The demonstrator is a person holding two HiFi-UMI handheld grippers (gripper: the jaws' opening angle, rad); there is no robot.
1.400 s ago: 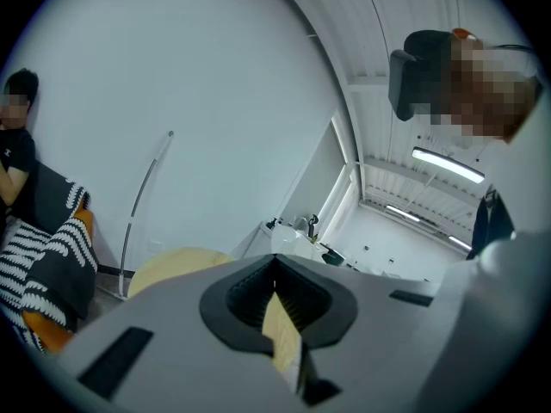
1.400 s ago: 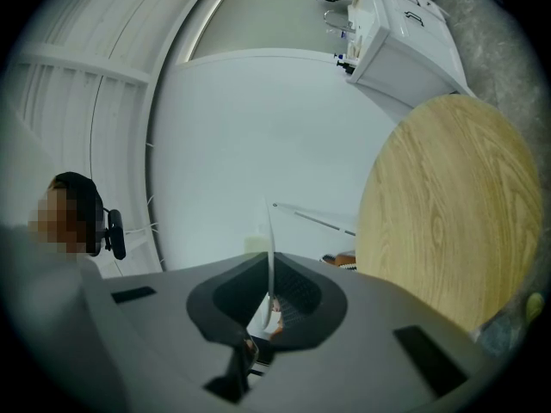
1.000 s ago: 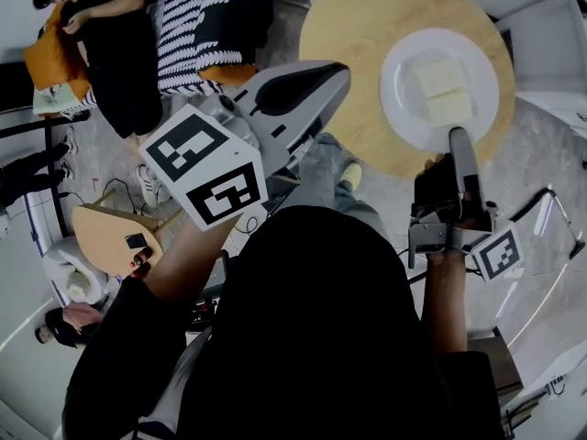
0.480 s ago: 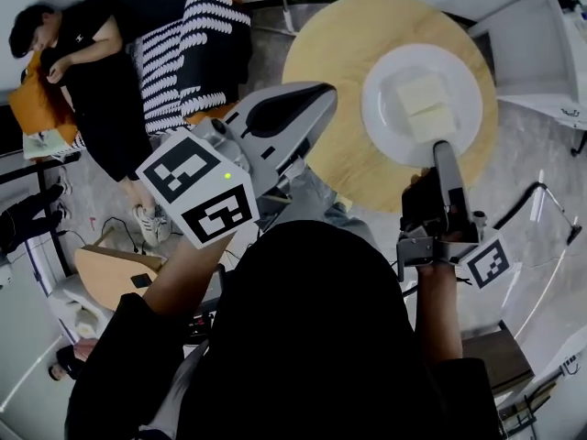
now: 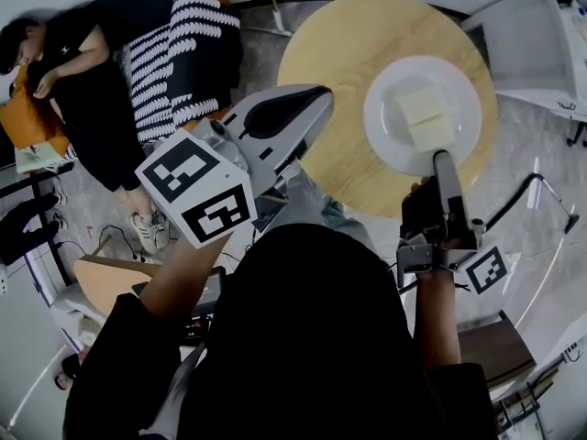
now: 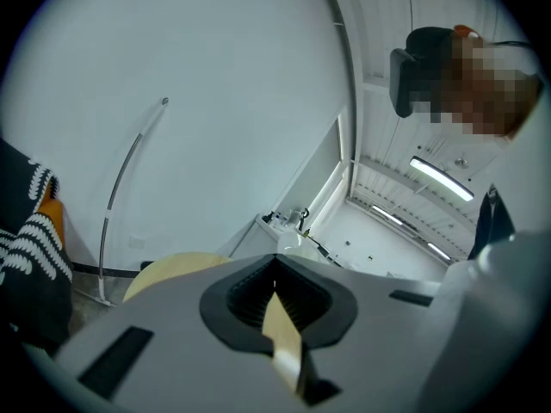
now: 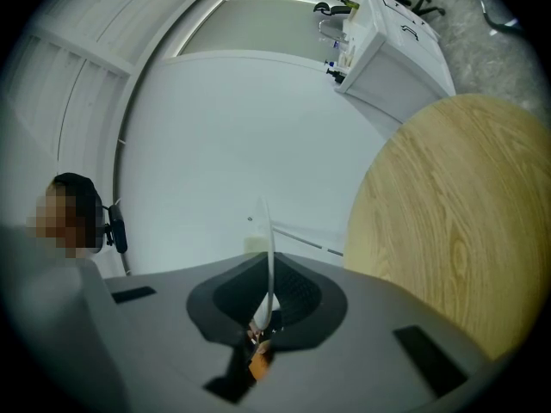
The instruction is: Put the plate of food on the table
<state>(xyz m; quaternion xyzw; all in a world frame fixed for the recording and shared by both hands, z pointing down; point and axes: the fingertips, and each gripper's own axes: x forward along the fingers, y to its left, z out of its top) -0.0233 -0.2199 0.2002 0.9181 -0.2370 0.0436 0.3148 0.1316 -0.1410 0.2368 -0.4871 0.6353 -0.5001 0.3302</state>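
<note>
White plate (image 5: pixel 461 88) out over the right half of the round wooden table (image 5: pixel 339 62), 2 pale slabs of food (image 5: pixel 420 115) lying side by side in its middle. Whether it rests on the wood or hangs just above, the head view does not settle. Right gripper (image 5: pixel 441 159) has the near rim: jaws clamped on the plate's edge, which runs as a thin white line (image 7: pixel 267 231) between them in the right gripper view, the table (image 7: pixel 456 231) spreading off to one side. That arm reaches forward from the body, gripper pointing level at the plate. Left gripper (image 5: pixel 321 97) sits off the table's left edge, apart from the plate, marker cube (image 5: pixel 197 191) toward the camera; its jaws are pressed together on nothing (image 6: pixel 275 274). Beyond it, a black-and-white striped cloth (image 5: pixel 183 44).
</note>
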